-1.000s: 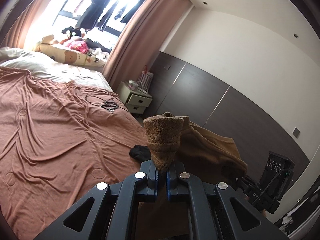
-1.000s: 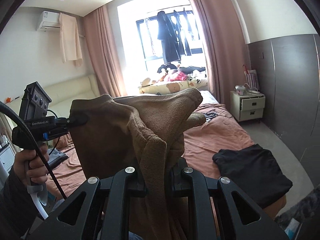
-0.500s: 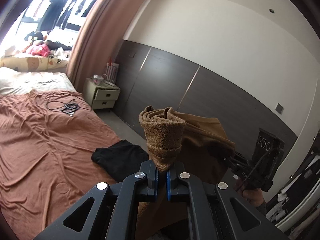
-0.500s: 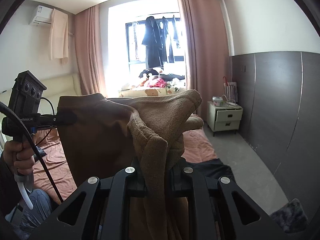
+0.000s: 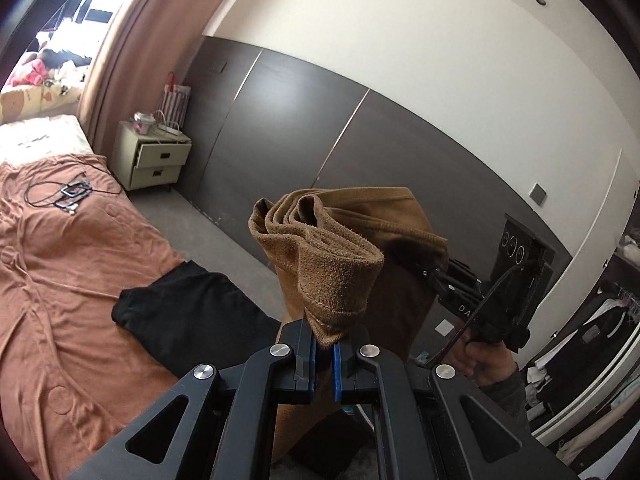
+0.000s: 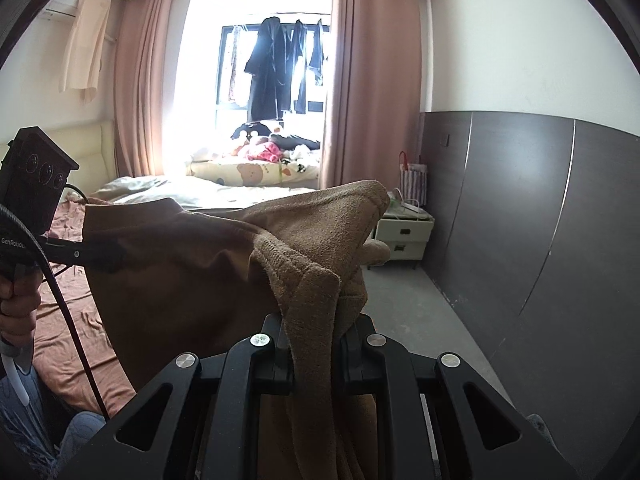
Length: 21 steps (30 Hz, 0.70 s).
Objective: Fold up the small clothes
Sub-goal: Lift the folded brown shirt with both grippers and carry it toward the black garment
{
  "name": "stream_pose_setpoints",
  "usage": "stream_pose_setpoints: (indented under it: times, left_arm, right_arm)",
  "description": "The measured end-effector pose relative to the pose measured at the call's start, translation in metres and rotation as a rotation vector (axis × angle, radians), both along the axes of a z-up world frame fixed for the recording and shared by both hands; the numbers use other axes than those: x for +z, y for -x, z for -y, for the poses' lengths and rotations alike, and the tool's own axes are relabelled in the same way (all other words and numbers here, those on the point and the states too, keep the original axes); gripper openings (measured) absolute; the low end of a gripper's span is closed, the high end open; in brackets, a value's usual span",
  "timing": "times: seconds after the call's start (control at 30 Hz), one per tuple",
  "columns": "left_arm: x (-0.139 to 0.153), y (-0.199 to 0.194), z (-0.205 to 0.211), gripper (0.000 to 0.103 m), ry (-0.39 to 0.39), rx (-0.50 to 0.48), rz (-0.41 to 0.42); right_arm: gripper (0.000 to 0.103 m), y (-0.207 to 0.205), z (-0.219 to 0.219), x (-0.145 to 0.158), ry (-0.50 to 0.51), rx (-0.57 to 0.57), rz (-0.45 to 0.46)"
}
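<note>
Task item: brown fleecy garment [image 5: 340, 264], thick napped fabric with a stitched hem, held up in the air between both grippers, centre of both frames. It is bunched into rolled folds at each pinch point and hangs as a flat sheet between them, smoother brown side showing on the hanging part.

Left gripper [image 5: 325, 354]: clenched on one bunched corner of the garment, blue pads nearly together with the hem wedged between them. Right gripper [image 6: 316, 344]: clamped on the other corner, a thick wad of fleece filling the gap between its jaws, cloth trailing down through them.

Left wrist view only:
- folded black garment [image 5: 192, 320] lying flat on the rust-orange bedsheet [image 5: 60, 280], lower left, near the bed's edge
- black cable and small device [image 5: 68, 194] on the sheet, left edge
- the right gripper seen from outside, right of centre, gripped in a hand [image 5: 486, 364], its tip buried in the garment's far edge
- open wardrobe with hanging clothes [image 5: 600, 328], far right

Right wrist view only:
- bright window with dark clothes hung on a rail [image 6: 276, 68], top centre
- plush toys on a printed cushion [image 6: 260, 152] below it
- the left gripper at left edge, in a hand [image 6: 16, 304], tip on the garment's edge

Both views: pale bedside cabinet with two drawers [image 5: 154, 160], pink curtains [image 6: 372, 80], dark wall panels [image 6: 540, 216].
</note>
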<state>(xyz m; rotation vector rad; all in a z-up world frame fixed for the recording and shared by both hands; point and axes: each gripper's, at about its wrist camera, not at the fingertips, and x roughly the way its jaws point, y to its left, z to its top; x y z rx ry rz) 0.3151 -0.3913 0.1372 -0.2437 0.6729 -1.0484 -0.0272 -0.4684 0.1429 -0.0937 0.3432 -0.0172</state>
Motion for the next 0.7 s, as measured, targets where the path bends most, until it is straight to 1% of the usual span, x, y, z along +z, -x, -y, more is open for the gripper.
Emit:
stream_pose_setpoints:
  times: [0.07, 0.23, 0.37, 0.53, 0.7]
  left_arm:
    - [-0.011, -0.01, 0.011, 0.005, 0.0, -0.016, -0.03]
    - [-0.039, -0.024, 0.035, 0.005, -0.036, -0.039, -0.065]
    - [-0.056, -0.04, 0.048, 0.005, -0.037, -0.054, -0.1]
    - [-0.077, -0.068, 0.052, 0.005, -0.051, -0.037, -0.132]
    - [-0.101, -0.11, 0.044, 0.005, -0.061, 0.002, -0.162]
  right_arm:
    - [0.012, -0.008, -0.007, -0.007, -0.01, -0.016, -0.016]
    - [0.012, -0.023, -0.027, -0.027, -0.021, -0.064, -0.053]
    - [0.012, -0.04, -0.041, -0.037, -0.05, -0.103, -0.074]
    - [0.012, -0.069, -0.063, -0.047, -0.09, -0.124, -0.085]
    - [0.012, -0.117, -0.088, -0.057, -0.094, -0.123, -0.129]
